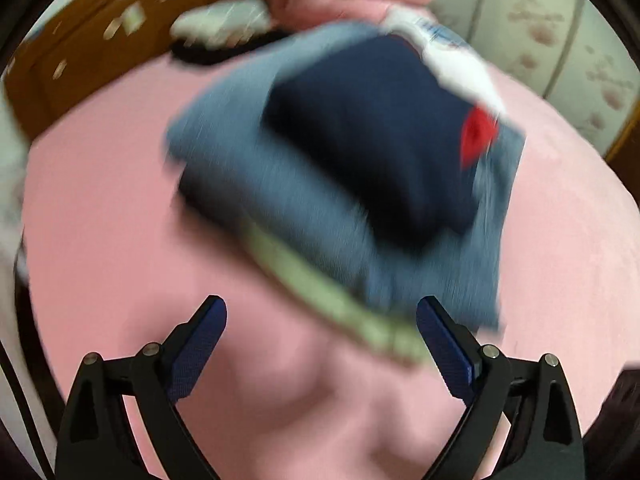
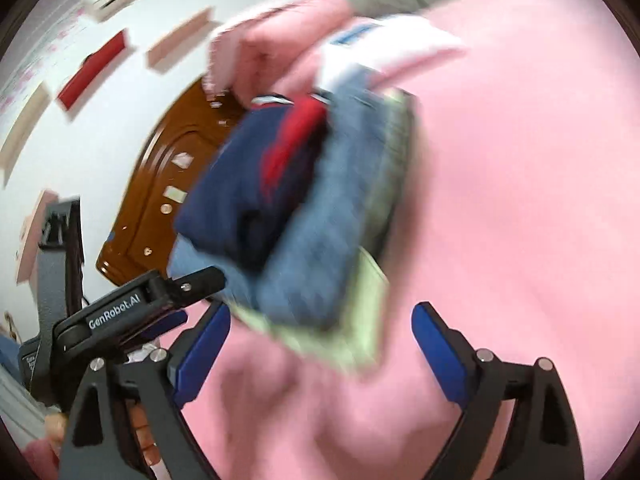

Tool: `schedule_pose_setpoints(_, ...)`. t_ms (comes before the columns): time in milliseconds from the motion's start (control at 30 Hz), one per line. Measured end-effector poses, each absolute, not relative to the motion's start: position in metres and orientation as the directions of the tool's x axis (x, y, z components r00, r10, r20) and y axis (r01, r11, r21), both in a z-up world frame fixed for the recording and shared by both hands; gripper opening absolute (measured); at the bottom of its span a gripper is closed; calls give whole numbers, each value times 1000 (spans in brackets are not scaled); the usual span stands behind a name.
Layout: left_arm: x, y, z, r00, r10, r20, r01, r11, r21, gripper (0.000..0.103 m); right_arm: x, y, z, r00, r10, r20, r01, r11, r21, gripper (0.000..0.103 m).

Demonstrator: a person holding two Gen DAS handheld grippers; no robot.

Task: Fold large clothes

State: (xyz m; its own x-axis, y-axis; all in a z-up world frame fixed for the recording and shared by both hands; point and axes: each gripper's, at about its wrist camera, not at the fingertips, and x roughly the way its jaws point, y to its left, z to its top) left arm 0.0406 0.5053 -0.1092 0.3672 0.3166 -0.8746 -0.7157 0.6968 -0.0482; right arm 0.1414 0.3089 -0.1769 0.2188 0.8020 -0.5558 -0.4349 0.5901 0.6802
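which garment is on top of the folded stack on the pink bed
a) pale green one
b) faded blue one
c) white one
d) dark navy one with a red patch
d: the navy garment lies uppermost, on the faded blue garment, with the pale green layer at the bottom edge.

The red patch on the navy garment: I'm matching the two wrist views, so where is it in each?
Left wrist: red patch, right of centre, at the navy garment's right edge.
Right wrist: red patch, upper centre-left, on the navy garment.
Shared landmark: the brown wooden headboard.
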Motion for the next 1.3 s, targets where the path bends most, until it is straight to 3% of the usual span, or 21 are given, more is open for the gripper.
schedule_pose_setpoints(133, -3, 458, -133, 232, 334, -914, -780, 625, 31, 95, 81, 227, -204, 180, 713, -678, -351, 690, 632, 93)
schedule_pose_setpoints(233, -30, 398, -144, 201, 249, -947, -745, 667, 18, 95, 34, 153, -205, 184, 593, -784, -357, 783, 509, 93)
schedule_pose_setpoints(400, -63, 290, -143, 134, 211, -968, -670, 739, 68, 95, -38, 8, -196, 213, 373, -903, -282, 908, 309, 94)
schedule_pose_setpoints(467, -76, 239, -137, 134, 163, -977, -610, 791, 48, 95, -57, -34, -188, 212, 297, -931, -234, 940, 247, 95)
schedule_pose_setpoints(567, -86, 175, -126, 135, 76, -988, -479, 878, 2, 95, -88, -106, -159, 218, 66, -974, -155, 987, 32, 98)
schedule_pose_setpoints(700, -98, 86, -88, 143, 108, -984, -286, 956, 64, 95, -112, -177, -110, 212, -163, -964, -56, 982, -178, 98)
schedule_pose_setpoints(833, -104, 32, -40, 191, 67, -979, -170, 985, 35, 95, -124, -214, -53, 211, -165, -963, -34, 984, -176, 98)
schedule_pose_setpoints(967, -107, 0, 20, 307, 68, -949, -167, 986, 16, 95, -122, -221, -4, 198, -40, -979, 8, 999, -39, 98)
schedule_pose_setpoints(1133, -108, 1, 76, 396, 79, -915, -146, 989, 22, 95, -116, -207, 59, 275, 22, -961, 35, 999, 33, 99)
schedule_pose_setpoints(1300, -110, 14, 116, 484, 102, -869, -95, 993, 64, 95, -118, -179, 85, 308, 75, -948, 57, 994, 97, 99)
